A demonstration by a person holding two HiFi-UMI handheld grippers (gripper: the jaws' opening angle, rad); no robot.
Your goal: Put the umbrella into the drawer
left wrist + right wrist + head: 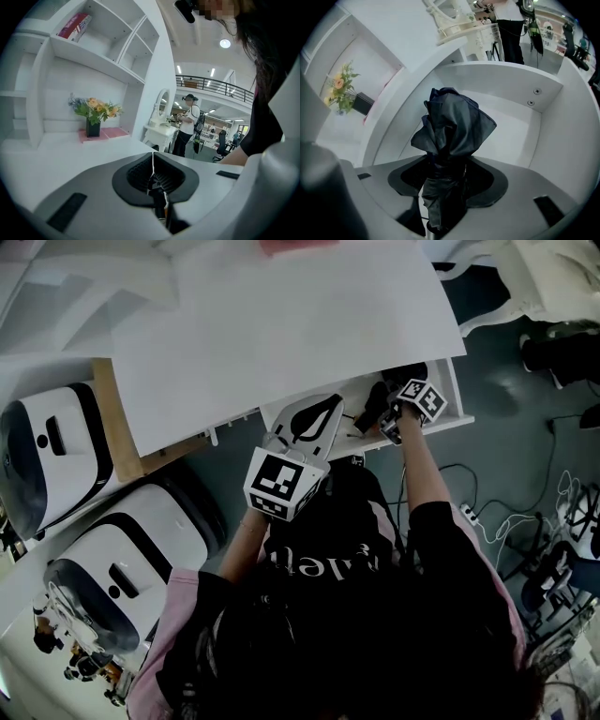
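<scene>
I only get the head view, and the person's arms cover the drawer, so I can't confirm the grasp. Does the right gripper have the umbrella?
Observer: Yes. The right gripper view shows the right gripper with its jaws shut on the dark folded umbrella.
Operator: Is it in the drawer yet?
Observer: Its fabric end points into the open white drawer. I cannot tell whether it touches the bottom.
Operator: And the left gripper?
Observer: The left gripper has its jaws together with nothing between them. It faces across the white desktop toward a vase of flowers.
</scene>
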